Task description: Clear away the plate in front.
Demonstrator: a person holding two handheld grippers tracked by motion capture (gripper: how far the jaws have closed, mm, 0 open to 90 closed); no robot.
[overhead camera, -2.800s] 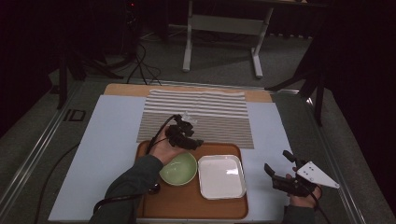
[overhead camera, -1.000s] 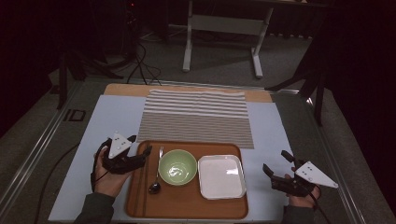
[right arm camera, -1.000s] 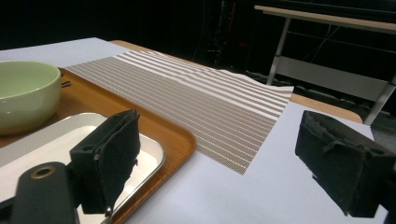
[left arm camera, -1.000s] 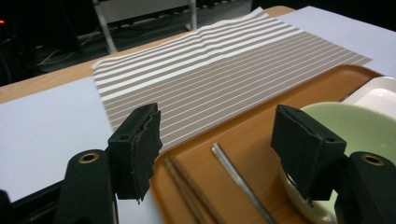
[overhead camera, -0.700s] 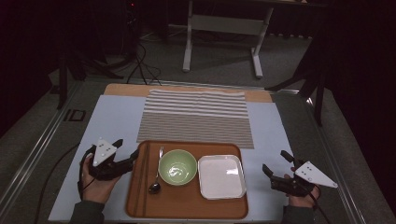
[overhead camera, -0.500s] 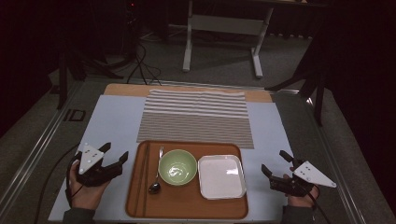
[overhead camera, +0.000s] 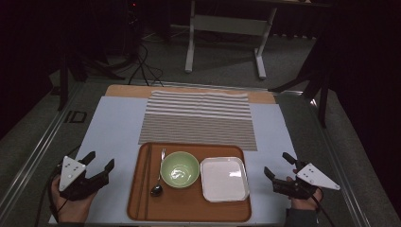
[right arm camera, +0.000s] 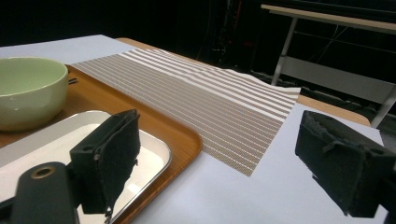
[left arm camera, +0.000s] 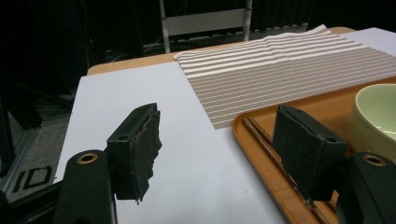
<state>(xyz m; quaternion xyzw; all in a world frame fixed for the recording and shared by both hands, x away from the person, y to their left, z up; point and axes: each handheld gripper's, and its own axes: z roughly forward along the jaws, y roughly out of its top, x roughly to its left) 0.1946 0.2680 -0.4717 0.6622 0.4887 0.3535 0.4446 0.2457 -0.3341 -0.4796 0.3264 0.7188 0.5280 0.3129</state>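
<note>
The surface's edge reads "ID" (overhead camera: 75, 117). One tray (overhead camera: 189, 208) holds one bowl (overhead camera: 179, 169), one plate (overhead camera: 224, 178), one spoon (overhead camera: 158, 182), two chopsticks (overhead camera: 146, 179). Left tool (overhead camera: 100, 163) and right tool (overhead camera: 279, 165) both gape, empty.

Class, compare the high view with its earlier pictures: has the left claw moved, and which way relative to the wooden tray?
Yes. The left claw has moved left and toward the person, from above the tray to the mat beside its left edge.
</note>
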